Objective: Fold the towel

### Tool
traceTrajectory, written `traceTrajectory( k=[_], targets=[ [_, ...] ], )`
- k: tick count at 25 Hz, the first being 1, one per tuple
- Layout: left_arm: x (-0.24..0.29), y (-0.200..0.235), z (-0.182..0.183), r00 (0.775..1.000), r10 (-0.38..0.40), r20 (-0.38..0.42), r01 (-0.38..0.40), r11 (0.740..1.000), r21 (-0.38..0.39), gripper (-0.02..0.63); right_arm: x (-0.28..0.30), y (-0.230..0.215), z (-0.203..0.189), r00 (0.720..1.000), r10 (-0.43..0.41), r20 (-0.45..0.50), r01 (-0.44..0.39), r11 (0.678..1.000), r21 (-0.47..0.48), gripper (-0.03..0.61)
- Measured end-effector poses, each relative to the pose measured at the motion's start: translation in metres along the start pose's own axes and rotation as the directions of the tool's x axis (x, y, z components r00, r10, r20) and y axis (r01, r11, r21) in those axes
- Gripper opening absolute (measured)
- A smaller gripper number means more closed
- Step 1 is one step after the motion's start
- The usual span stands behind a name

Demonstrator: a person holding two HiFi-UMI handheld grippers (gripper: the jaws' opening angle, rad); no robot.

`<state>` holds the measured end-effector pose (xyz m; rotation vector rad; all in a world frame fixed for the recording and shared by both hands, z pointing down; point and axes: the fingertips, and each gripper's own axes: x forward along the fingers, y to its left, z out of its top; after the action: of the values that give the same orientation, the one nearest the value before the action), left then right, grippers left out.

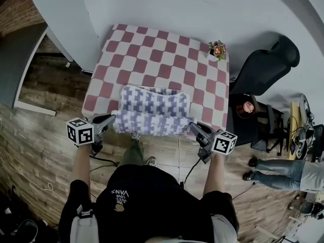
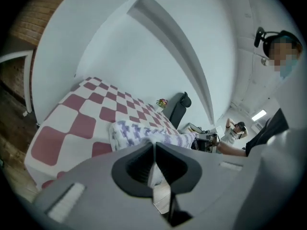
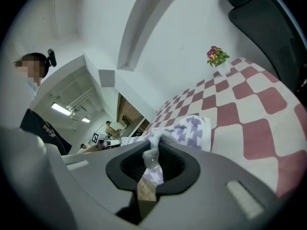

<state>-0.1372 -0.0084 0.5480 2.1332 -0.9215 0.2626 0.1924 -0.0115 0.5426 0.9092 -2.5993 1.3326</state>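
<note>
The towel (image 1: 152, 110) lay along the near edge of the checked bench (image 1: 152, 49). The left gripper (image 1: 111, 120) and the right gripper (image 1: 194, 128) were each pinched nearly closed on one of its near corners. A neat fold would likely need both corners lifted together, kept taut and level, then laid squarely on the far edge. The flower pot (image 1: 218, 49) stood well apart at the far right corner, and the black chair (image 1: 268, 65) stood beside the bench, off the path.

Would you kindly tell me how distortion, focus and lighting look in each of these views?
Head view: fisheye bowing of the checked table, soft even light, no hard shadows. Left gripper view: dark round vignette, left claw soft-focused up close, towel sharper. Right gripper view: same vignette, bright ceiling lights at left.
</note>
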Motion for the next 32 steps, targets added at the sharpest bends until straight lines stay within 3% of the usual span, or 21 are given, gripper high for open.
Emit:
traceTrajectory(
  k=[4, 9, 15, 19, 22, 23, 25, 28, 32],
  targets=[
    [0.039, 0.037, 0.024, 0.997, -0.018, -0.075, 0.013, 0.998, -0.056, 0.018, 0.034, -0.042, 0.023, 0.997, -0.066, -0.041, 0.068, 0.996, 0.059, 0.052],
    [0.085, 0.083, 0.039, 0.985, -0.005, -0.171, -0.012, 0.995, -0.098, 0.018, 0.075, -0.097, 0.036, 0.969, -0.199, -0.147, 0.209, 0.976, 0.055, 0.044],
    [0.113, 0.106, 0.058, 0.981, -0.038, -0.190, 0.001, 0.982, -0.191, 0.020, 0.101, -0.125, 0.059, 0.959, -0.253, -0.132, 0.272, 0.949, 0.159, 0.043],
    [0.135, 0.123, 0.058, 0.980, -0.076, -0.184, 0.014, 0.948, -0.318, 0.021, 0.111, -0.150, 0.059, 0.935, -0.319, -0.156, 0.347, 0.912, 0.220, 0.066],
    [0.134, 0.127, 0.054, 0.984, -0.062, -0.168, 0.001, 0.939, -0.344, 0.023, 0.112, -0.151, 0.063, 0.943, -0.307, -0.132, 0.331, 0.911, 0.245, 0.129],
    [0.132, 0.130, 0.053, 0.986, -0.044, -0.163, -0.016, 0.937, -0.348, 0.042, 0.111, -0.150, 0.066, 0.948, -0.294, -0.119, 0.316, 0.913, 0.259, 0.182],
    [0.126, 0.136, 0.050, 0.988, 0.001, -0.153, -0.055, 0.934, -0.352, 0.156, 0.106, -0.149, 0.072, 0.959, -0.269, -0.088, 0.283, 0.914, 0.290, 0.227],
    [0.113, 0.139, 0.047, 0.990, 0.044, -0.134, -0.089, 0.933, -0.350, 0.184, 0.093, -0.149, 0.081, 0.957, -0.290, -0.025, 0.285, 0.915, 0.287, 0.283],
    [0.087, 0.139, 0.046, 0.988, 0.131, -0.086, -0.152, 0.936, -0.318, 0.210, 0.071, -0.137, 0.079, 0.951, -0.308, 0.043, 0.282, 0.913, 0.293, 0.298]
  ],
)
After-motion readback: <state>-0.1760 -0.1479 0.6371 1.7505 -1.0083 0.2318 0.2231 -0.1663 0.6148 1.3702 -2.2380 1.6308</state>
